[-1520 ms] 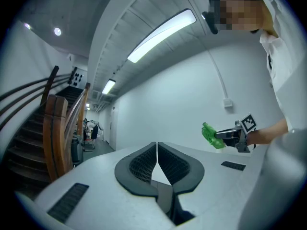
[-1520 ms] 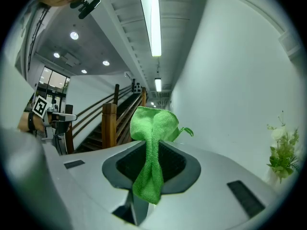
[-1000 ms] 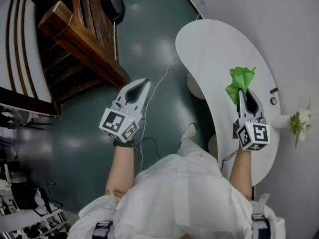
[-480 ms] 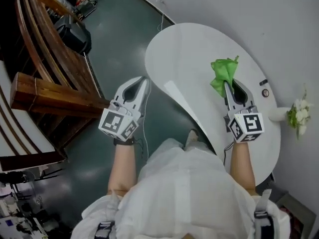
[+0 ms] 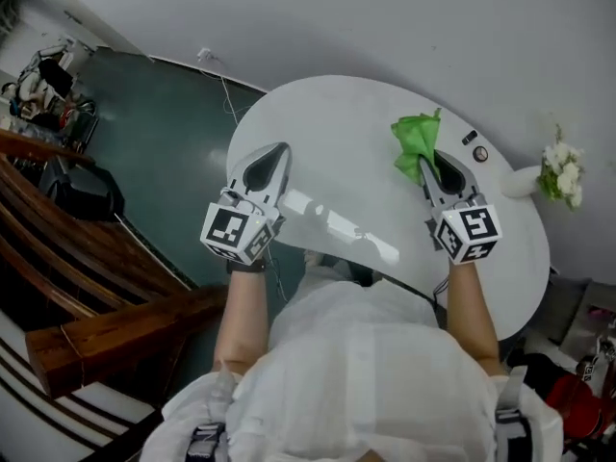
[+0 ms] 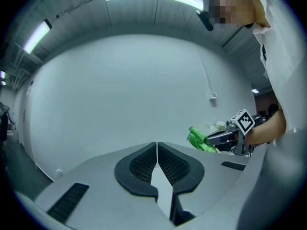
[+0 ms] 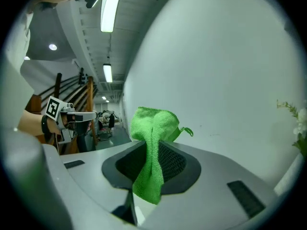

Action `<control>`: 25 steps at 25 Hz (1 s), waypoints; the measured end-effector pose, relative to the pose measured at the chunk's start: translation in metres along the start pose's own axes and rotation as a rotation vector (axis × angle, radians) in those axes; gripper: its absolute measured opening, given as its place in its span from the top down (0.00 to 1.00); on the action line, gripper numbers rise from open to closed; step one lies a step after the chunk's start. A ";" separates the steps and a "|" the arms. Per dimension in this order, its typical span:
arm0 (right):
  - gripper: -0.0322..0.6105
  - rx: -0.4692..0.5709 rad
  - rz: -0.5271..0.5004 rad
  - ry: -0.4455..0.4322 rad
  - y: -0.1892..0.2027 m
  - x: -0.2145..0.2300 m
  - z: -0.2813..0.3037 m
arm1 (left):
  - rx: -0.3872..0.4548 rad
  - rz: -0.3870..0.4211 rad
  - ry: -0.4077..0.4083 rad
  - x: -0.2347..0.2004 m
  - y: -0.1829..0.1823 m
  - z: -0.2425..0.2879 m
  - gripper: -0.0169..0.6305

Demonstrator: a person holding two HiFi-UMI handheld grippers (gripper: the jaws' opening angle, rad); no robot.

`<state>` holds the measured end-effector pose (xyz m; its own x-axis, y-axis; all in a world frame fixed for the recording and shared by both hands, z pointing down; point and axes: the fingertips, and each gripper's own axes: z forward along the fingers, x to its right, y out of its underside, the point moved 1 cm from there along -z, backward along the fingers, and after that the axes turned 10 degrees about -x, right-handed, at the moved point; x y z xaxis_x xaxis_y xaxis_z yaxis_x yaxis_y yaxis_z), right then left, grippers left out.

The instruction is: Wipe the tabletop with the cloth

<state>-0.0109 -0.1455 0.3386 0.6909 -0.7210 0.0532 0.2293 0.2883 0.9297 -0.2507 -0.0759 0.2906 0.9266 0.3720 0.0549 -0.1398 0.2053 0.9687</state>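
A bright green cloth (image 5: 415, 136) hangs bunched from my right gripper (image 5: 424, 166), which is shut on it above the right part of the white curved tabletop (image 5: 337, 152). In the right gripper view the cloth (image 7: 151, 150) is pinched between the dark jaws and droops over them. My left gripper (image 5: 277, 152) is shut with nothing in it, held over the table's left edge. The left gripper view shows its pads (image 6: 144, 163) pressed together, with the cloth (image 6: 200, 140) and the right gripper (image 6: 211, 139) off to the right.
A white vase of pale flowers (image 5: 555, 168) stands at the table's far right by the wall. Two small dark fittings (image 5: 474, 145) sit on the tabletop behind the cloth. A cable (image 5: 227, 99) runs across the green floor. Wooden stairs (image 5: 87, 287) lie to the left.
The view has swung so the table now lies under both grippers. My left gripper has come from over the floor to the table's left edge. The right still holds the cloth.
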 end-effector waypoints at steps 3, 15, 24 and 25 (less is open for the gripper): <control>0.84 -0.023 0.059 0.135 0.001 0.015 0.019 | -0.017 0.016 0.124 -0.031 0.003 0.033 0.95; 0.84 -0.214 0.171 0.368 0.060 0.060 0.092 | -0.092 0.021 0.396 -0.087 0.048 0.145 0.95; 0.84 -0.317 0.194 0.481 0.102 0.138 0.110 | -0.186 -0.002 0.392 -0.076 0.078 0.223 0.95; 0.84 -0.337 0.198 0.491 0.108 0.148 0.113 | -0.197 -0.005 0.385 -0.075 0.082 0.229 0.95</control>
<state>0.0393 -0.2923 0.4882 0.9584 -0.2833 -0.0349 0.2127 0.6271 0.7493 -0.2517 -0.2946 0.4213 0.7346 0.6737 -0.0806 -0.2343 0.3633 0.9017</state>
